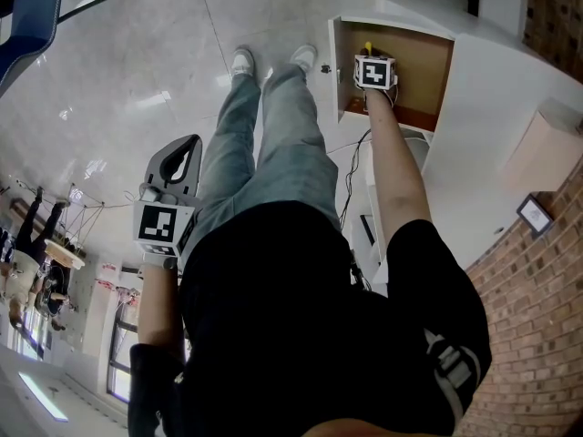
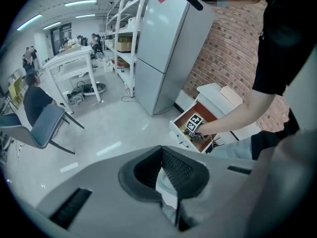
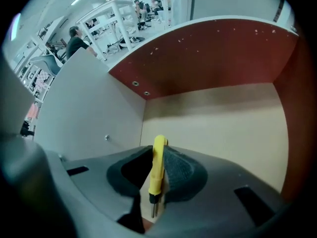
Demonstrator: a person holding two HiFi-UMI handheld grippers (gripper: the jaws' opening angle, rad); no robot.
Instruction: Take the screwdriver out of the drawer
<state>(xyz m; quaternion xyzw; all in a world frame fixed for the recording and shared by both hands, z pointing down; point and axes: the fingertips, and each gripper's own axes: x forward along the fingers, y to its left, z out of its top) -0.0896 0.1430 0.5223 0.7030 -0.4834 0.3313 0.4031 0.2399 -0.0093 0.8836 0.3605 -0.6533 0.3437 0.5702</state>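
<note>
A person seen from above stands beside one open drawer (image 1: 421, 73), holding two grippers, one in each hand. The drawer is pulled out of a low white desk (image 1: 492, 89) and has a pale wooden floor with reddish-brown walls.

The right gripper (image 3: 160, 148) points straight down into the drawer, near its left wall. Its two jaws are clenched on one screwdriver (image 3: 157, 170), which has a slim yellow handle. The handle stands upright between the pads, with its rounded end poking just past the jaw tips toward the drawer floor. The short metal shaft points back toward the gripper body. The screwdriver is therefore inside the drawer and in the right gripper's grasp. No other tool shows in the drawer.

The left gripper (image 2: 161, 151) hangs well apart from the drawer, out to the side of the person's legs, tilted down over the grey floor (image 1: 137, 80). Its jaws are clenched tip to tip and hold nothing.

The person's two white shoes (image 1: 243, 60) stand on the floor just beside the drawer's front.

From the left gripper view, one tall grey fridge (image 2: 163, 48) stands beyond the drawer, next to a brick wall (image 2: 223, 48). One grey-blue chair (image 2: 42, 128) sits far from the drawer across the floor, and several people are near white tables farther off.
</note>
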